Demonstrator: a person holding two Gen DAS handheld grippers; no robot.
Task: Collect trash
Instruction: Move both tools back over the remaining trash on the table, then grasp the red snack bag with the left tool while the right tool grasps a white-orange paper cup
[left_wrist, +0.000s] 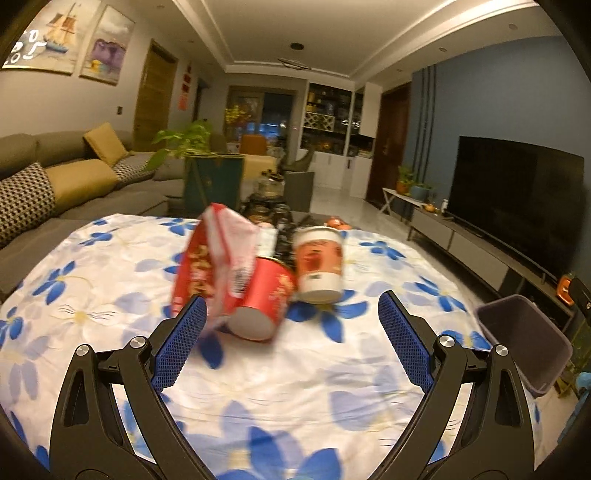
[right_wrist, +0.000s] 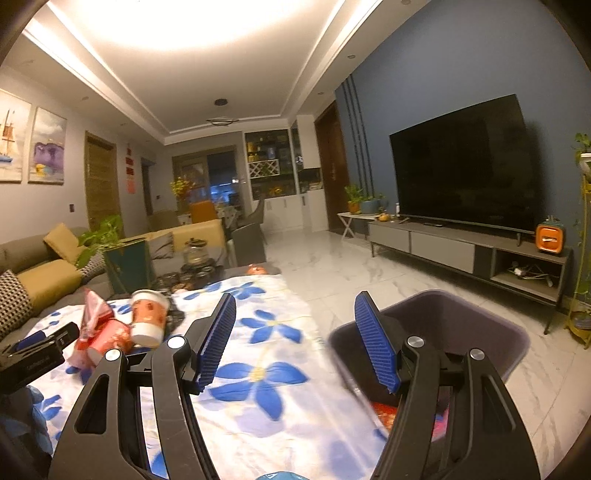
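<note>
Here, crumpled red wrapper (left_wrist: 218, 258), tipped red cup (left_wrist: 262, 299), upright paper cup (left_wrist: 319, 264)

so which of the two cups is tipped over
The red cup, lying on its side beside the red wrapper, base toward the left gripper. The white-banded cup behind it stands upright.

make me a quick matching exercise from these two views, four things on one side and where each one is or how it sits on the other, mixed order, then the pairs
Things
1. red paper cup
2. white paper cup with a red printed band
3. dark grey plastic waste bin
4. red and white crumpled snack bag

Places or states
A. standing on the floor beside the table
B. lying on its side on the flowered cloth
C. standing upright on the flowered cloth
D. leaning over the tipped cup

Pairs: 1-B, 2-C, 3-A, 4-D

Both the left tongs and the right tongs are open and hold nothing.
</note>
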